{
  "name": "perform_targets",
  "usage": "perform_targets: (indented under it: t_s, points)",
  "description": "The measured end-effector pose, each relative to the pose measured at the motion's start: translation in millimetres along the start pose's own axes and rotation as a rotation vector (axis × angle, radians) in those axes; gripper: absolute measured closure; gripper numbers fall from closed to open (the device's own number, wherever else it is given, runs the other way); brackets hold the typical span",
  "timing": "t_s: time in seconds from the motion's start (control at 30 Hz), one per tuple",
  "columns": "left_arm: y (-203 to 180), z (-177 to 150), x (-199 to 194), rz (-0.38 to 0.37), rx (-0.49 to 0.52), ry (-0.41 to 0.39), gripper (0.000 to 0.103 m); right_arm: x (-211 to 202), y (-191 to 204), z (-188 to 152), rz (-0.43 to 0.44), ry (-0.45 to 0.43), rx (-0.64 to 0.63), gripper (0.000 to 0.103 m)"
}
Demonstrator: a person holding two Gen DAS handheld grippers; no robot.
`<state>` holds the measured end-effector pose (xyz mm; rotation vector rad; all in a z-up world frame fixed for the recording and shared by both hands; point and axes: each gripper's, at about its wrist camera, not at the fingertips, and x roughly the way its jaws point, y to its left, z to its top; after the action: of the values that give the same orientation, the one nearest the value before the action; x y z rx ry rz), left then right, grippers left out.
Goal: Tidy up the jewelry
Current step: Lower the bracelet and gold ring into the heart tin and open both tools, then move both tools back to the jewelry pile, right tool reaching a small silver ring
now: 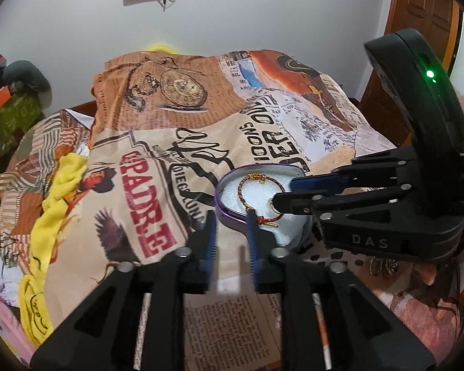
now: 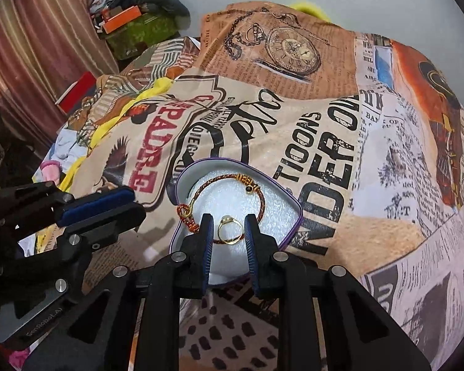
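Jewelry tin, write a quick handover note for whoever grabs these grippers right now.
Left gripper: open, empty, at the tin's near rim.
Right gripper: open, fingers either side of the ring, not gripping it.
Tin: purple-rimmed, foam-lined, on the printed cloth.
Done: bracelet and gold ring lie on the foam inside the tin.
Left: pull the right gripper back; more rings seem to lie past the tin, hard to make out.

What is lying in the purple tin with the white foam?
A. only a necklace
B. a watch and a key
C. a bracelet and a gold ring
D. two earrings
C: in the right wrist view, the tin holds a braided bracelet looped on the foam, with a gold ring lying between the right gripper's open fingers.
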<state>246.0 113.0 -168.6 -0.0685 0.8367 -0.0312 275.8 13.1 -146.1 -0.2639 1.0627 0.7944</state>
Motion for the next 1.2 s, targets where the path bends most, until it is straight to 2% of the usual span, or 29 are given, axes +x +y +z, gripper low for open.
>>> perform_targets:
  t_s: [0.03,0.1,0.2,0.43,0.73,1.03,1.2]
  points:
    - [0.6,0.4,-2.5,0.005,-0.003,-0.006,0.068,-2.3,0.7,-0.3,-0.012,-0.005,-0.002,0.077]
    - [1.9,1.6,-9.3,0.011,-0.012,-0.021,0.066,-9.4,2.5,-1.9,-0.04,-0.023,-0.009,0.069]
    - [3.4,3.4,-17.6,0.011,-0.023,-0.032,0.065,-23.7,4.1,-5.4,-0.076,-0.064,-0.026,0.063]
    - [-0.1,7.0,-37.3,0.01,-0.034,-0.057,0.062,-65.9,-3.2,-16.4,-0.123,-0.149,-0.014,0.063]
    - [-29.6,4.7,-42.2,-0.027,0.005,-0.032,0.062,-117.0,-27.5,-43.7,-0.194,-0.233,0.03,0.062]
    - [-75.9,-5.7,-27.6,-0.082,0.086,0.029,0.062,-136.7,-65.3,-83.4,-0.271,-0.226,0.101,0.062]
    - [-93.2,-17.9,-17.4,-0.108,0.111,0.075,0.062,-138.2,-86.9,-107.1,-0.295,-0.192,0.143,0.062]
